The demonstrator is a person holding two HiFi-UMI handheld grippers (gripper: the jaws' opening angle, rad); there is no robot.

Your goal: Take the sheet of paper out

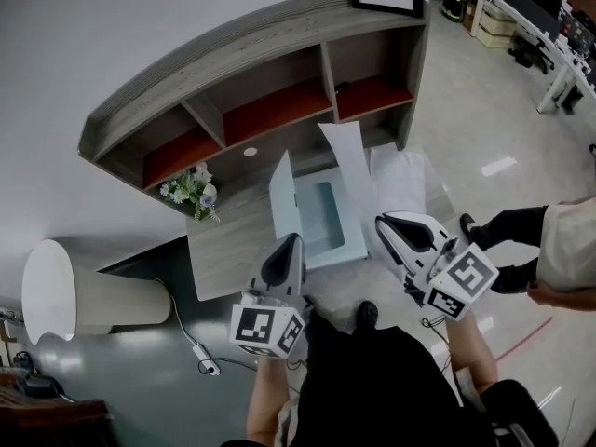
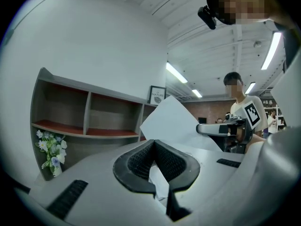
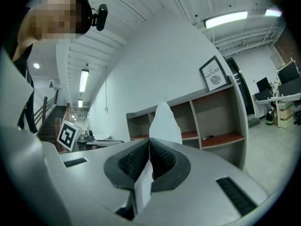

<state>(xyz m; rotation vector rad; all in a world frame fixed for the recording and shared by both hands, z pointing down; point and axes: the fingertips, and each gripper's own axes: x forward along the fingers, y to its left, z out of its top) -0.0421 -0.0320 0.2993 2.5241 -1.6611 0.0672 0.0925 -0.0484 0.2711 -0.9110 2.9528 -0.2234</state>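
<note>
Left hand-held gripper [image 1: 294, 240] was seen with its jaws pressed together on a thin pale edge. In the head view that edge belonged to the raised flap [image 1: 282, 189] of the pale blue folder [image 1: 326, 226], and the tip was placed at the flap's 6 o'clock end. The folder lay open on the grey wooden surface [image 1: 223, 245], at 4 o'clock from a small bunch of white flowers [image 1: 191, 189] and in front of the open shelf unit [image 1: 233, 63]. Along the folder's 3 o'clock side the sheet of paper [image 1: 346, 166] was held up, curved and leaning toward 12 o'clock. Whether its lowest edge lay inside the folder could not be told. The sheet's 5 o'clock end was clamped in the right hand-held gripper [image 1: 382, 222]. In the right gripper view the white sheet was seen rising straight out from between the closed pads. More white paper [image 1: 402, 170] lay on the surface at the sheet's 3 o'clock. A second person [image 1: 559, 245] was seen at the head view's 3 o'clock edge, well apart from the folder.
</note>
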